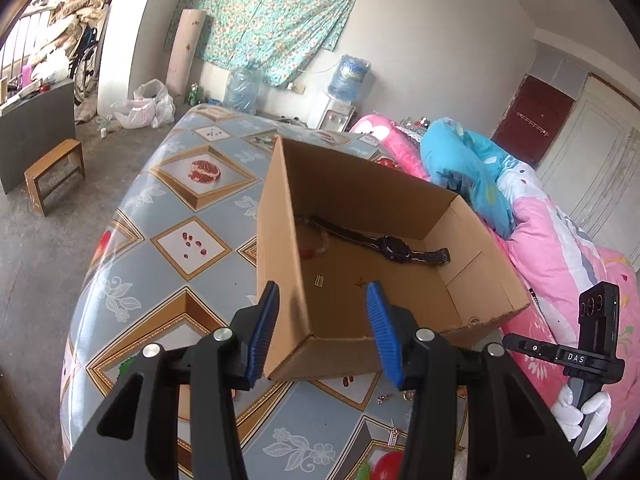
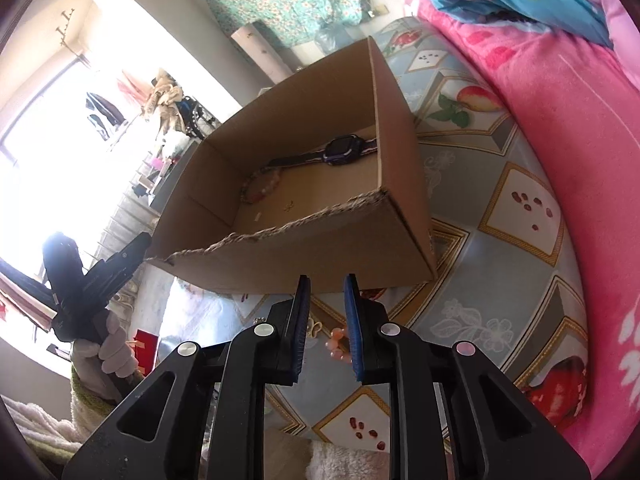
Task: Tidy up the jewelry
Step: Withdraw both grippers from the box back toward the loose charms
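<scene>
An open cardboard box (image 1: 360, 188) (image 2: 320, 256) stands on the patterned table (image 1: 192, 240). Inside lie a dark wristwatch (image 1: 394, 246) (image 2: 344, 148), a beaded bracelet (image 1: 320, 240) (image 2: 260, 188) and tiny trinkets. My left gripper (image 1: 324, 285) is open and straddles the box's near left corner, one finger outside the wall and one over the inside; neither pad presses on the cardboard. My right gripper (image 2: 328, 277) hovers before the box's near wall with a narrow gap. Pink beads (image 2: 338, 342) on the table show in that gap beside the right pad, not clamped.
Small metal pieces (image 1: 394, 436) and studs (image 1: 384, 399) lie on the table in front of the box. A bed with pink and blue bedding (image 1: 552, 240) (image 2: 560, 120) borders the table. A wooden stool (image 1: 54, 172) stands on the floor to the left. Gloved hands (image 2: 108, 348) hold both tools.
</scene>
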The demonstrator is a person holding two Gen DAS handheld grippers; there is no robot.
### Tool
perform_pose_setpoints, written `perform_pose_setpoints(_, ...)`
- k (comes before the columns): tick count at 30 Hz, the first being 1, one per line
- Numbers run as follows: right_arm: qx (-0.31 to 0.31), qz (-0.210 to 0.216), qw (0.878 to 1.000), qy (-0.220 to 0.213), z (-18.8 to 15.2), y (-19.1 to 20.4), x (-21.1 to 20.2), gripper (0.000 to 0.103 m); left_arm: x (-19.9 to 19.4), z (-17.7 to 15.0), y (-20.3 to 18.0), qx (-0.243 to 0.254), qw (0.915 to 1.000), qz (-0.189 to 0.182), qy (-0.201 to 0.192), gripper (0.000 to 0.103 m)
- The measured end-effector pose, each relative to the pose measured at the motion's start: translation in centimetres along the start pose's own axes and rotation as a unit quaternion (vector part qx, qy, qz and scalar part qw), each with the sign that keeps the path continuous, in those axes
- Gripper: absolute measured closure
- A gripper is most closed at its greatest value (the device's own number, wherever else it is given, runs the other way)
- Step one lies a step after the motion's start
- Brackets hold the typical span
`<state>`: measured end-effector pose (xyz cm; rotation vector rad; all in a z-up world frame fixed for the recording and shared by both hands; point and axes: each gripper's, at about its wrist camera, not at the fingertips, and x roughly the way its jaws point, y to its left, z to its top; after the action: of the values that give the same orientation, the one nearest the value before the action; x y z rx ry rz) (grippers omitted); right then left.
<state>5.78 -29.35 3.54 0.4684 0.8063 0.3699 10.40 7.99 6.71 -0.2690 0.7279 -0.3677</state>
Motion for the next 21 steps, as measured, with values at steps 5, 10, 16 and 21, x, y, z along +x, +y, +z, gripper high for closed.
perform_pose_setpoints(5,-0.03,0.028,0.999,0.0,-3.1,2.0,0.2,0.08,-2.7,-2.7,-1.3,0.047,0.9987,-0.018,-0.009,0.058)
perform_pose_setpoints(10,-0.068,0.032,0.997,0.011,-6.7,4.3,1.4,0.08,-2.1,-6.3,-3.4,0.07,0.9955,-0.05,0.041,0.057)
perform_pose_setpoints(16,-0.079,-0.015,0.996,0.033,-8.9,4.5,3.5,0.08,1.9,-10.2,-6.4,0.116,0.9867,-0.046,0.104,0.057)
perform_pose_setpoints(21,-0.077,-0.02,0.996,0.031,-9.3,4.2,3.8,0.08,3.7,-11.9,-8.5,0.185,0.975,-0.024,0.121,0.059)
